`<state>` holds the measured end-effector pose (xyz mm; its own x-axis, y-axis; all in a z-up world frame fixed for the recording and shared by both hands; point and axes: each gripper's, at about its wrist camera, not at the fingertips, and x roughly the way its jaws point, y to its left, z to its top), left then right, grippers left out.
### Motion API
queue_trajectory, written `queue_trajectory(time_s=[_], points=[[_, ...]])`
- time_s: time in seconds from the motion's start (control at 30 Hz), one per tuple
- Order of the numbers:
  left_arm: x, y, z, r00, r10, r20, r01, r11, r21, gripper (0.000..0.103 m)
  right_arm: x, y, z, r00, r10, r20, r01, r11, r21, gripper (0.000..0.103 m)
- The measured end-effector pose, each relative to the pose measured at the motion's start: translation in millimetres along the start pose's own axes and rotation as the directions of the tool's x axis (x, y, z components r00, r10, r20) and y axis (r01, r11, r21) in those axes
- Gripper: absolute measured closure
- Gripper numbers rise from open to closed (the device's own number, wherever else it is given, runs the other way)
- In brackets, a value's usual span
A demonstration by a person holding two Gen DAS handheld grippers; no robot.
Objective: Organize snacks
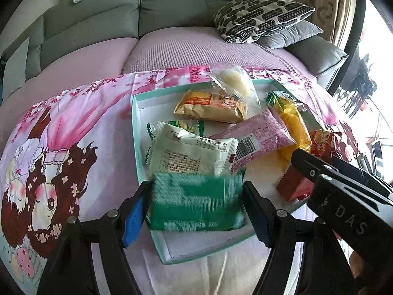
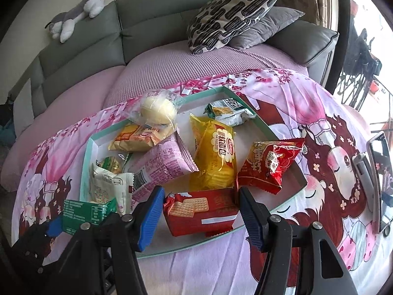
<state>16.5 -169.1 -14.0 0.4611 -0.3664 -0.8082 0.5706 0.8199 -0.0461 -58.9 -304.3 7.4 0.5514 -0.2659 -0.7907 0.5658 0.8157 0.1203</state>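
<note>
A shallow mint-rimmed tray (image 1: 136,132) lies on the pink cartoon cloth and holds several snack packets. A green packet (image 1: 196,204) hangs low over the tray's near end between the fingers of my left gripper (image 1: 196,189). The packet is smeared by motion while the fingers look sharp, so the jaws read as open around it. My right gripper (image 2: 199,194) is shut on a red biscuit packet (image 2: 200,211), which rests on the tray floor by the front rim (image 2: 282,209). Behind it lie a yellow bread packet (image 2: 213,157), a red pouch (image 2: 267,164) and a pink packet (image 2: 162,167).
The tray also holds a white packet (image 1: 189,154), an orange one (image 1: 211,107) and a clear-wrapped bun (image 1: 233,81) on the far rim. A phone on a stand (image 2: 378,179) sits to the right. Sofa cushions (image 2: 228,12) and a plush toy (image 2: 73,17) lie behind.
</note>
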Motion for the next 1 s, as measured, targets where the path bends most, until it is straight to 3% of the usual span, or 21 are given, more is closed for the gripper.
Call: queue_trajectory(time_s=[0.1, 0.43, 0.63, 0.73, 0.8, 0.87, 1.0], points=[[-4.0, -0.8, 0.4, 1.000, 0.008, 0.013, -0.008, 1.000, 0.009, 0.016, 0.2, 0.0, -0.5, 1.000, 0.004, 0.000, -0.004, 1.000, -0.001, 0.037], [-18.0, 8.8, 3.4, 0.999, 0.032, 0.032, -0.033, 0.999, 0.005, 0.016, -5.7, -10.6, 2.0, 0.999, 0.024, 0.025, -0.025, 0.998, 0.058, 0.035], [-31.0, 31.7, 5.7, 0.996, 0.074, 0.057, -0.070, 0.995, -0.070, 0.015, -5.8, -15.0, 2.7, 0.999, 0.023, 0.024, -0.024, 0.997, 0.076, 0.035], [-31.1, 48.4, 5.1, 0.991, 0.124, 0.053, -0.116, 0.985, -0.128, 0.015, -5.3, -14.0, 2.4, 1.000, 0.021, 0.020, -0.022, 0.997, 0.071, 0.035], [-28.6, 61.4, 3.5, 0.985, 0.168, 0.039, -0.159, 0.972, -0.172, 0.007, -3.3, -12.1, 1.6, 1.000, 0.020, 0.011, -0.021, 0.998, 0.061, 0.034], [-27.4, 75.2, 0.8, 0.977, 0.213, 0.032, -0.202, 0.956, -0.215, 0.004, -0.4, -8.7, 0.5, 1.000, 0.024, -0.002, -0.024, 0.999, 0.044, 0.025], [-25.5, 99.4, -4.2, 0.964, 0.266, 0.011, -0.251, 0.923, -0.291, 0.003, 3.6, 3.0, -2.7, 0.999, 0.029, -0.016, -0.030, 1.000, -0.010, 0.021]])
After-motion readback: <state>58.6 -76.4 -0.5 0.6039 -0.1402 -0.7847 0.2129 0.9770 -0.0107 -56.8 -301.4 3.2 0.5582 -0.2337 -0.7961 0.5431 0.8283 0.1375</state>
